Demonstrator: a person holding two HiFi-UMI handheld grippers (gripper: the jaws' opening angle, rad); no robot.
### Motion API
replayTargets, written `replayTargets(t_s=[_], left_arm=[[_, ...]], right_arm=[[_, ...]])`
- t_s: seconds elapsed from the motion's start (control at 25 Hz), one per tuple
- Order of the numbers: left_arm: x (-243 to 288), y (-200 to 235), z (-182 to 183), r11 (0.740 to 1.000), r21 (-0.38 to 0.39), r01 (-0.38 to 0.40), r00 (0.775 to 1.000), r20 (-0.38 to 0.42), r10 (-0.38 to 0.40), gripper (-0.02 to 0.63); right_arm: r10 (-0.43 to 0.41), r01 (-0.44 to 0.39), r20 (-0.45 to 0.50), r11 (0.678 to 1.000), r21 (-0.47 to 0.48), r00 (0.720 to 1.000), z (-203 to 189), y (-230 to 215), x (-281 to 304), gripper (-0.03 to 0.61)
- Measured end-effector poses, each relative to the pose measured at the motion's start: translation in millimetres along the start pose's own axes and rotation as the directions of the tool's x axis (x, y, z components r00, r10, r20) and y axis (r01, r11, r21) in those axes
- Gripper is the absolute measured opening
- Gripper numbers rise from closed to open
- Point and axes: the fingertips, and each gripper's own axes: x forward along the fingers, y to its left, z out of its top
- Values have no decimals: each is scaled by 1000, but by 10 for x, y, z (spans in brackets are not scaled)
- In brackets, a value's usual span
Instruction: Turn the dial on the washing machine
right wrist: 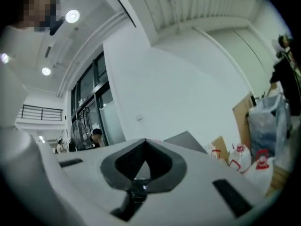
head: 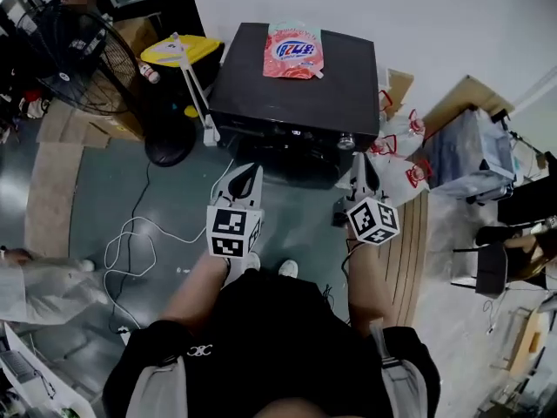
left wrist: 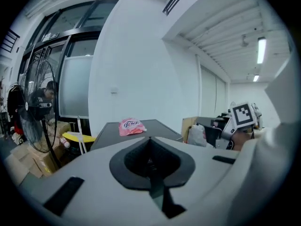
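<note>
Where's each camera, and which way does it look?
Head view: on the person's head, looking steeply down at washing machine, pink pouch, left tongs, right tongs, forearms.
Left gripper view: on left tongs, looking level over the machine; right tongs at right.
Right gripper view: on right tongs, tilted, facing the white wall.
Shared: head and left views both show the pouch.

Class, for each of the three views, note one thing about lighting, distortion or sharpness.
Head view: even light, sharp, with little glare on the dark top of the washing machine. Left gripper view: strong fisheye, black corners, a ceiling lamp blown out, and the near body of the left gripper soft. Right gripper view: fisheye, tilted, ceiling spotlights flaring.
</note>
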Motion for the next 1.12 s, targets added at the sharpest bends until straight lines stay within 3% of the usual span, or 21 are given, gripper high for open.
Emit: replayTargets(t_s=[0.16,0.28,0.68,1.12], left_arm=[[-22,-70,151,999,1,45,998,37,-45,-5],[-38,-125,238,997,4,76,995,62,-76,-5],[-107,-299,314,989,26,144,985,90,-146,-5],[-125,-225,386,990,33,138,985,97,-141,-5]], right_arm=[[-21,30,53,986,-165,998,340,310,-304,0],[-69,81,60,968,-239,996,394,422,-527,0],[-128,140,63,955,-263,990,345,498,-855,0],[-115,131,72,951,-279,991,402,598,-794,0]])
